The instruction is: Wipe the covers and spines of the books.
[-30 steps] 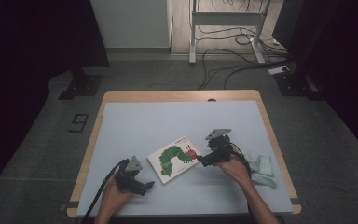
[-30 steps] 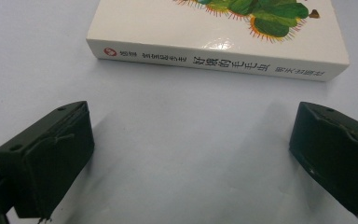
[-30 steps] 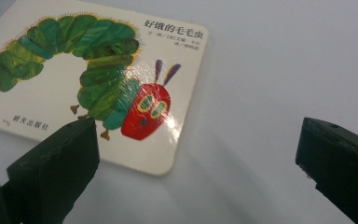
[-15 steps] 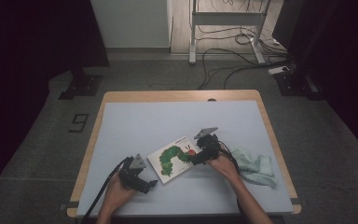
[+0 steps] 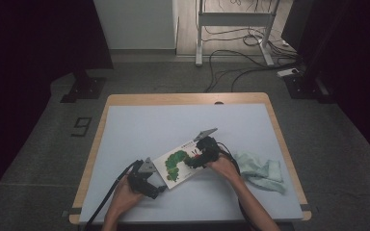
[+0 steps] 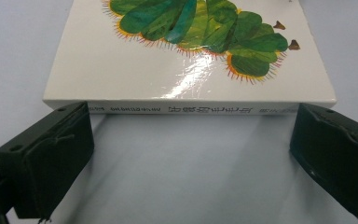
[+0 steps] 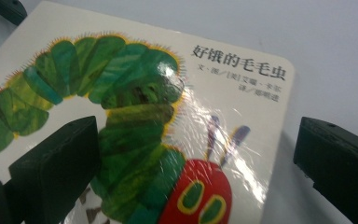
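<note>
Dim room, cables across the floor, pale bench under the lamp. At left, left hand-held gripper low at the book's near corner, jaws wide apart, spine of the book square between them but not yet touched. Centre: picture book flat on the bench, cover up, long axis slanting from near-left to far-right, caterpillar head toward the far-right end. Right hand-held gripper poised over that head end, jaws spread, nothing gripped. Crumpled cloth off at right, apart from the book. Looks like the approach step: both sides lining up on the book. Next move likely calls for closing on an edge without skidding the glossy cover.
</note>
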A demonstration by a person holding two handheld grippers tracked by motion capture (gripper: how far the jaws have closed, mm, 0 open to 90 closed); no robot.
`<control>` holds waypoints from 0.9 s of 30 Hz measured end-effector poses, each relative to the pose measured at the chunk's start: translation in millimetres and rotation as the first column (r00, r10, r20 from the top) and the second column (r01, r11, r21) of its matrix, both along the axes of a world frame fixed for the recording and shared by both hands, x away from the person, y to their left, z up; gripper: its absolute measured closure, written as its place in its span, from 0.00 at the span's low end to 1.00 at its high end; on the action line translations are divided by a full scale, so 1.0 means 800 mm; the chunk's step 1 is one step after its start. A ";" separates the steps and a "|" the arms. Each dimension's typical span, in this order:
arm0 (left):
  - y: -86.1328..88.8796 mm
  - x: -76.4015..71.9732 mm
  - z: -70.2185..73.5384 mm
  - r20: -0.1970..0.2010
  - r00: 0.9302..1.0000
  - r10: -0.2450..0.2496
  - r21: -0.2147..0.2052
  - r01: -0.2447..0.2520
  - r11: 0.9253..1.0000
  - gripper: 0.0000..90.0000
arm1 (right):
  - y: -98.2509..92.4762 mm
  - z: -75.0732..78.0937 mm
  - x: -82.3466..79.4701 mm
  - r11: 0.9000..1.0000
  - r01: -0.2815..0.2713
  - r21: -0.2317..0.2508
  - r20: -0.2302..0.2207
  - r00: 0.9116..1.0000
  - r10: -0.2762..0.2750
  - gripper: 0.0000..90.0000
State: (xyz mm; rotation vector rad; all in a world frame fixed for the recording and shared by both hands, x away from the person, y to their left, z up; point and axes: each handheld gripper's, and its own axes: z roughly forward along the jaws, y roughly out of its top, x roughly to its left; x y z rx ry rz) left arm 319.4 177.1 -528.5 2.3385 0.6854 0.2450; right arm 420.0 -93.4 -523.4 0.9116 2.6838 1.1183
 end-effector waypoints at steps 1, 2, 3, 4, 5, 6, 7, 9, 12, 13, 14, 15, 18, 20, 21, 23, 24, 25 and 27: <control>0.000 0.000 0.000 0.000 1.000 0.000 0.000 0.000 1.000 0.00 | 0.002 -0.001 0.001 1.000 -0.001 0.005 -0.008 1.000 0.001 0.01; 0.000 0.000 0.000 0.000 1.000 0.000 0.000 0.000 1.000 0.00 | 0.003 -0.001 0.003 1.000 -0.004 0.010 -0.013 1.000 0.004 0.01; 0.000 0.000 0.000 0.000 1.000 0.000 0.000 0.000 1.000 0.00 | 0.005 -0.001 0.004 1.000 -0.004 0.012 -0.011 1.000 0.004 0.00; 0.000 0.000 0.000 0.000 1.000 0.000 0.000 0.000 1.000 0.00 | 0.006 -0.001 0.005 1.000 -0.004 0.009 -0.013 1.000 0.004 0.00; 0.000 0.000 0.000 0.000 1.000 0.001 -0.001 -0.001 1.000 0.00 | 0.007 -0.001 0.006 1.000 -0.003 0.009 -0.015 1.000 0.003 0.00; 0.000 0.000 0.000 0.000 1.000 0.002 -0.001 -0.002 1.000 0.00 | 0.008 -0.001 0.007 1.000 -0.004 0.006 -0.016 1.000 0.004 0.00; 0.000 0.000 0.000 0.000 1.000 0.002 -0.002 -0.002 1.000 0.00 | 0.008 -0.001 0.007 1.000 -0.005 0.003 -0.018 1.000 0.005 0.00; 0.000 0.000 0.000 -0.001 1.000 0.000 0.000 0.000 1.000 0.00 | 0.007 0.001 0.008 1.000 -0.001 0.005 -0.024 1.000 0.001 0.03; 0.000 0.000 0.000 0.000 1.000 0.000 0.000 0.000 1.000 0.00 | 0.005 0.002 0.008 1.000 0.005 0.010 -0.029 1.000 -0.005 0.06; 0.000 0.000 0.000 0.000 1.000 0.000 0.000 0.000 1.000 0.00 | 0.005 0.002 0.008 1.000 0.009 0.010 -0.029 1.000 -0.008 0.06; 0.000 0.000 0.000 0.000 1.000 0.001 0.002 -0.001 1.000 0.00 | 0.005 0.002 0.008 1.000 0.011 0.009 -0.030 0.999 -0.011 0.06; 0.000 0.000 0.000 0.000 1.000 0.000 0.000 0.000 1.000 0.00 | 0.005 0.003 0.007 1.000 0.013 0.006 -0.030 0.999 -0.013 0.06; 0.000 0.000 0.000 0.001 1.000 -0.002 0.003 0.002 1.000 0.00 | 0.006 0.005 0.006 1.000 0.021 0.006 -0.033 0.999 -0.020 0.06; 0.000 0.000 0.000 0.000 1.000 -0.002 0.003 0.002 1.000 0.00 | 0.006 0.007 0.005 1.000 0.023 0.007 -0.036 0.999 -0.023 0.05; 0.000 0.000 0.000 0.000 1.000 -0.002 0.004 0.002 1.000 0.00 | 0.006 0.009 0.005 0.999 0.031 0.009 -0.039 0.999 -0.030 0.05; 0.000 0.000 0.000 0.000 1.000 -0.002 0.003 0.002 1.000 0.00 | 0.006 0.010 0.004 0.999 0.031 0.012 -0.038 0.999 -0.030 0.05; 0.000 0.000 0.000 0.000 1.000 -0.002 0.003 0.002 1.000 0.00 | 0.006 0.011 0.005 0.999 0.035 0.017 -0.041 0.999 -0.034 0.06; 0.000 0.000 0.000 0.000 1.000 -0.001 0.004 0.001 1.000 0.00 | 0.005 0.011 0.005 0.999 0.036 0.021 -0.047 0.998 -0.035 0.06; 0.000 0.000 0.000 0.001 1.000 -0.001 0.004 0.001 1.000 0.00 | 0.005 0.010 0.006 0.999 0.033 0.024 -0.051 0.998 -0.032 0.06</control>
